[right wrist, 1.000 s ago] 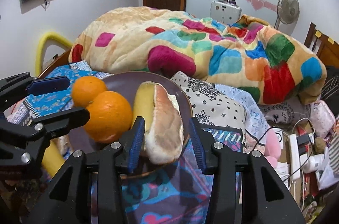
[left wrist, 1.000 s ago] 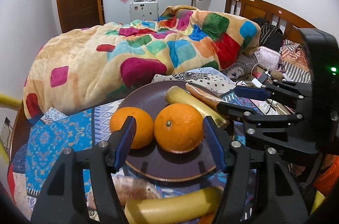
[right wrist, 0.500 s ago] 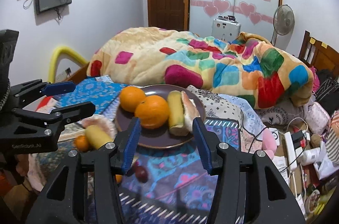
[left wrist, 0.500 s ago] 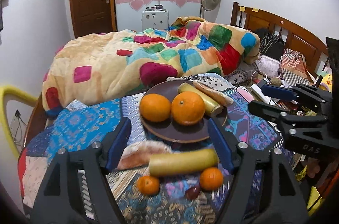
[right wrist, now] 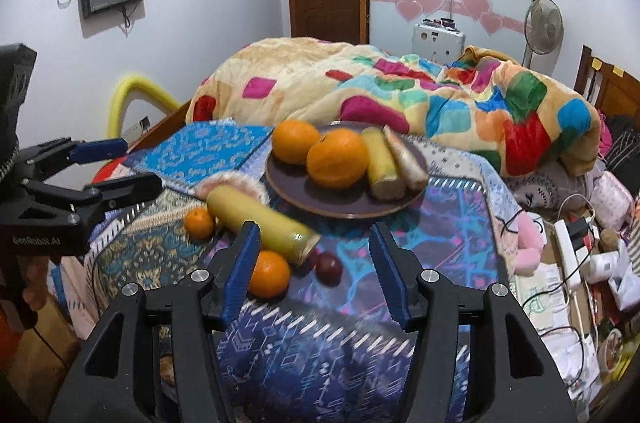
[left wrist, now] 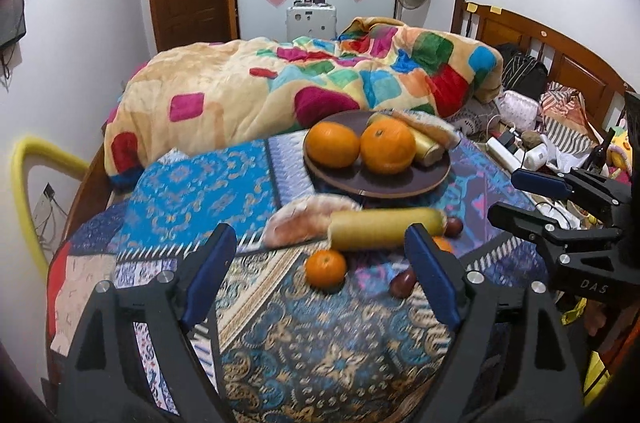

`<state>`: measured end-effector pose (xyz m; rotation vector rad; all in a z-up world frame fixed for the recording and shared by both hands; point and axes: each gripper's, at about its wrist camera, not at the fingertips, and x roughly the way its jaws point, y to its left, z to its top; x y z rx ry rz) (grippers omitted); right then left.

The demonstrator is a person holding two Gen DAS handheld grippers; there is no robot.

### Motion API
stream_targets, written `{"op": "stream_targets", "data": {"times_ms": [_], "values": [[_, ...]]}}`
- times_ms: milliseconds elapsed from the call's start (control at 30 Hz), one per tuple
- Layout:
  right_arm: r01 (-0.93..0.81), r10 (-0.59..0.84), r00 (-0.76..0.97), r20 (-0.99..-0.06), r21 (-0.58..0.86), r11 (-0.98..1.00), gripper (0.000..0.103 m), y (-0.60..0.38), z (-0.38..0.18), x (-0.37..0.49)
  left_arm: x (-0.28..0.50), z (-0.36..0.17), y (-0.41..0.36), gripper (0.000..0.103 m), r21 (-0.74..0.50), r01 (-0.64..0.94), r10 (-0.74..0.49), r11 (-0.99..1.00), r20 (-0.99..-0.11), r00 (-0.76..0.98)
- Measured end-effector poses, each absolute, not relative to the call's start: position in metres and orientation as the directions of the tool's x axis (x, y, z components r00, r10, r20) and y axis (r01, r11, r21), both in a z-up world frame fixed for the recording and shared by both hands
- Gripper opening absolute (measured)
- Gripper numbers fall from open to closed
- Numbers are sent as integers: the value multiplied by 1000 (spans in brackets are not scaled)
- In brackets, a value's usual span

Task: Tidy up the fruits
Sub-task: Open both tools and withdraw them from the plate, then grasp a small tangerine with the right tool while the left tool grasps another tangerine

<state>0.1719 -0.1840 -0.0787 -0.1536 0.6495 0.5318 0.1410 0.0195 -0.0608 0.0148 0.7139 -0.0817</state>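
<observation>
Two grippers hang above the patterned bedspread [left wrist: 208, 183], both with jaws spread wide and holding nothing: the left gripper [left wrist: 320, 263] and the right gripper [right wrist: 316, 263]. A dark round plate [right wrist: 344, 207] rests on the bedspread and carries two large oranges touching each other, one [right wrist: 295, 141] at the plate's 10 o'clock and one [right wrist: 338, 157] near its centre. At the plate's 3 o'clock lie a yellow cylinder [right wrist: 382, 163] and a pale bread-like roll [right wrist: 406, 159], side by side and touching. Off the plate, at its 7 o'clock, a second yellow cylinder [right wrist: 260, 219] lies tilted on the cloth, with a second bread-like roll [left wrist: 308, 223] just behind it. A small orange [right wrist: 199, 223] sits beside that cylinder, another small orange [right wrist: 270, 273] lies near the right gripper's left fingertip, and two dark red fruits [right wrist: 330, 267] rest close by. A multicoloured quilt [right wrist: 400, 95] is heaped beyond the plate.
</observation>
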Motion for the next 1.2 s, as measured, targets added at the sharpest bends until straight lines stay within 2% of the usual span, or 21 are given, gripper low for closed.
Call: {"op": "stream_targets", "data": {"times_ms": [567,700,767,1133,1200], "values": [[-529,445,583,-679,99,843,53,-159,-130,177,131,-105,40,86,-22,73,-68,997,-708,703],[-547,459,559,-690,109,830,40,-154,-135,178,133,-114,38,86,-13,84,-68,996,-718,693],[-557,470,551,-690,115,822,35,-153,-136,177,136,-116,38,81,-21,91,-78,996,-722,687],[-538,460,597,-658,97,837,34,-168,-122,176,154,-124,24,62,-27,128,-107,991,-732,673],[-529,449,613,-650,85,845,34,-172,-118,176,159,-127,23,55,-30,129,-109,991,-739,665]]}}
